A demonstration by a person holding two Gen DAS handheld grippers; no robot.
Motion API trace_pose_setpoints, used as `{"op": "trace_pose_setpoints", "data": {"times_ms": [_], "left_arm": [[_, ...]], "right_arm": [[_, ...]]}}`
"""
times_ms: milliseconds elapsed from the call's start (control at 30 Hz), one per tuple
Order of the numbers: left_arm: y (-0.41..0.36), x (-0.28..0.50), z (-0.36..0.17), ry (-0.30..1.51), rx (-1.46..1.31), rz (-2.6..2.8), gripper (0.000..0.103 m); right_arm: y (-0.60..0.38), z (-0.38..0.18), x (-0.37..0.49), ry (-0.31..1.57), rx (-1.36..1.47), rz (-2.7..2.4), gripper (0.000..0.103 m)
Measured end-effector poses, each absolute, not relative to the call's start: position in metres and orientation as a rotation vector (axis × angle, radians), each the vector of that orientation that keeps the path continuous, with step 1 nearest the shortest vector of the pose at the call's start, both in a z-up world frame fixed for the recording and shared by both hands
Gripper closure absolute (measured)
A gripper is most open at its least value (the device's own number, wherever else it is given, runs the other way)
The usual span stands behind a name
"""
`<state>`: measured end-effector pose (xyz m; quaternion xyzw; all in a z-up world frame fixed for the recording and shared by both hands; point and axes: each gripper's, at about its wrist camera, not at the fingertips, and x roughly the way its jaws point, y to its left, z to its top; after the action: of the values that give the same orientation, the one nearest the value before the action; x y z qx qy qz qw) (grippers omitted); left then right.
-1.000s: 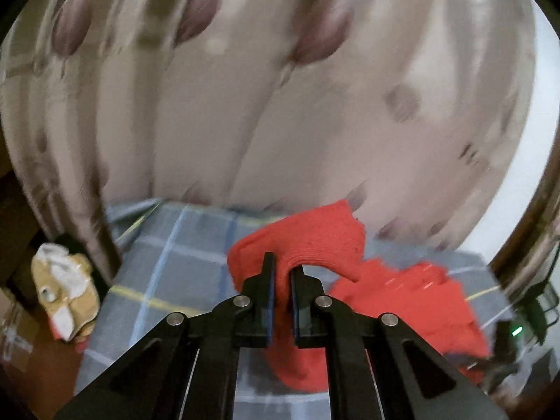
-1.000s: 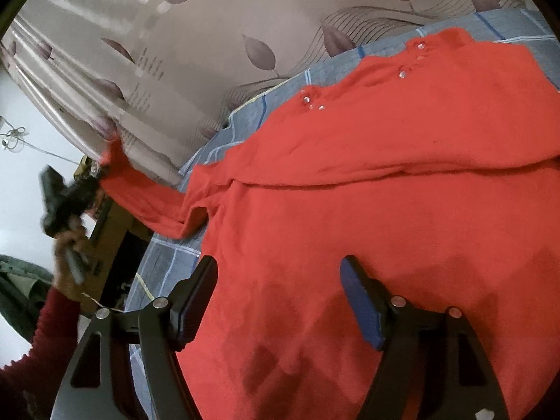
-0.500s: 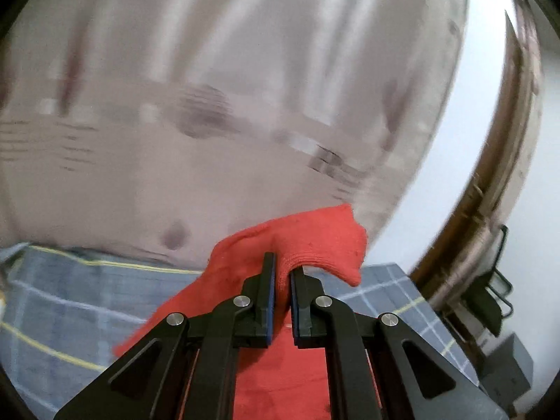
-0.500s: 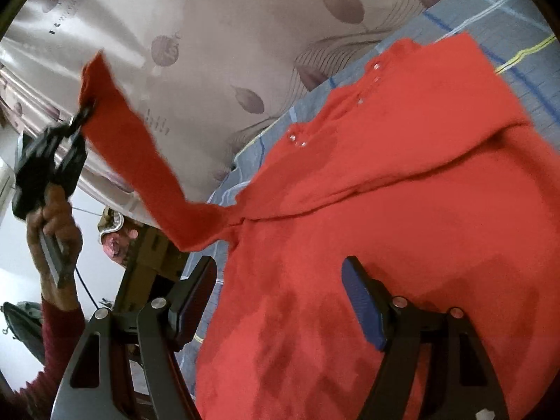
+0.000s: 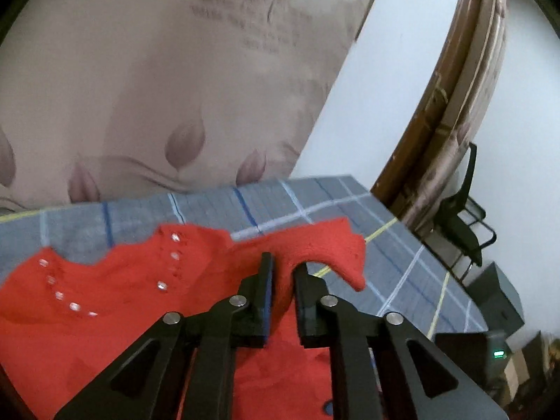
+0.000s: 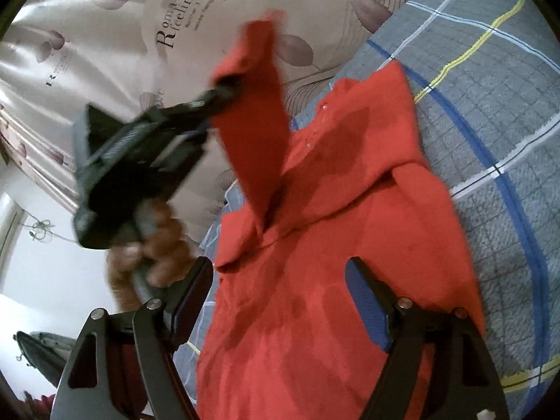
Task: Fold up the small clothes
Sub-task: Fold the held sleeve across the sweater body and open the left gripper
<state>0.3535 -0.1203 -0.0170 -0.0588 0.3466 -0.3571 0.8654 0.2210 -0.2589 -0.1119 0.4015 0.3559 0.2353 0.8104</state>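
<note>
My left tongs (image 5: pixel 282 273) are opening, the red sweater's sleeve (image 5: pixel 325 248) still draped between their pads; whether they press it I can't quite tell. The red sweater (image 6: pixel 332 245) lies spread on the grey checked blanket (image 6: pixel 490 105), the sleeve lifted over its body. My right tongs (image 6: pixel 280 290) hover above the sweater's lower part, opening, with nothing between them.

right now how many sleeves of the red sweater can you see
2. One sleeve is lifted over the sweater's body between the left tool's opening jaws; the other sleeve lies folded across the chest.
</note>
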Motion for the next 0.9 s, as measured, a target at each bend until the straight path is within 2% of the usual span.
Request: {"op": "trace_pose_setpoints", "data": {"times_ms": [67,133,200,300,400,500,667,767,900], "left_arm": [[-0.126,0.355,-0.028,0.723,-0.106,-0.721,0.079],[-0.119,0.351,-0.029,0.701,-0.097,-0.689,0.066],[-0.109,0.346,-0.024,0.663,-0.099,-0.64,0.027],[-0.08,0.326,-0.008,0.532,-0.118,-0.562,0.01],[-0.044,0.304,-0.009,0.511,-0.121,-0.499,0.006],[-0.005,0.288,-0.034,0.606,-0.135,-0.462,0.006],[0.074,0.268,-0.084,0.798,-0.428,-0.491,0.009],[0.112,0.251,-0.1,0.791,-0.617,-0.471,0.009],[0.147,0.243,-0.096,0.736,-0.649,-0.4,0.009]], "right_arm": [[-0.261,-0.112,0.218,0.759,0.851,0.509,0.027],[-0.263,-0.112,0.217,0.754,0.86,0.516,0.027],[-0.266,-0.113,0.218,0.748,0.877,0.524,0.027],[-0.267,-0.112,0.223,0.761,0.883,0.52,0.027],[-0.27,-0.105,0.223,0.765,0.883,0.511,0.027],[-0.288,-0.09,0.227,0.723,0.87,0.477,0.026],[-0.331,-0.083,0.26,0.757,0.819,0.312,0.025],[-0.345,-0.097,0.289,0.843,0.846,0.29,0.025],[-0.35,-0.111,0.312,0.897,0.834,0.279,0.028]]}}
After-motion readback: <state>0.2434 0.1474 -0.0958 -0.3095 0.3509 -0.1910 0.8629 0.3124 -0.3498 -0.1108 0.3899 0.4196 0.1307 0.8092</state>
